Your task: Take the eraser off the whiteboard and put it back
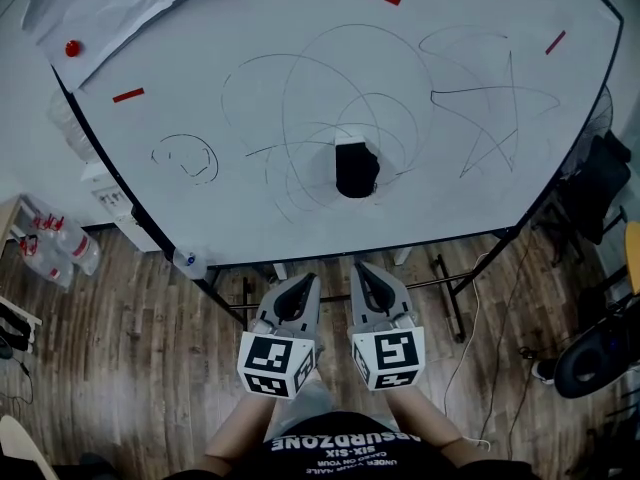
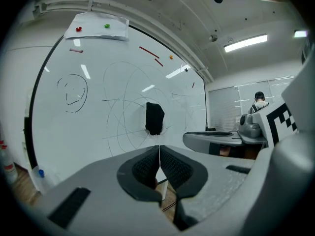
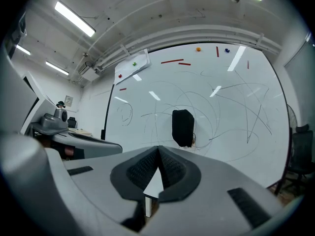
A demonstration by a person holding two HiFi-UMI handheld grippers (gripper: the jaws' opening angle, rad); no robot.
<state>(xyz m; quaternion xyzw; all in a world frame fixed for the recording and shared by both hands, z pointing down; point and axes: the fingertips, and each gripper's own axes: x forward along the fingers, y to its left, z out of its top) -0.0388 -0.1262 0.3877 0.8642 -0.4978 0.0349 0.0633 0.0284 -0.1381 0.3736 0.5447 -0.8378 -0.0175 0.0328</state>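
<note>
Nearest, in the head view, two grippers are held side by side over a wooden floor point(image 1: 150, 348), well short of the board. The left gripper point(image 1: 298, 290) is pressed together on nothing, and so is the right gripper point(image 1: 368, 280). This is confirmed by each gripper's own view, where the left gripper point(image 2: 159, 149) and right gripper point(image 3: 158, 149) show pads meeting.

Beyond them stands a whiteboard point(image 1: 250, 208) covered in faint scribbles that are hard to trace. The black eraser point(image 1: 356, 168) is stuck near the board's middle, untouched and well apart from both grippers.

A sheet of paper point(image 1: 110, 13) is pinned at the upper left corner and cut off at the frame edge. Only the left gripper view shows a distant person point(image 2: 259, 101) beyond the board's right edge.
</note>
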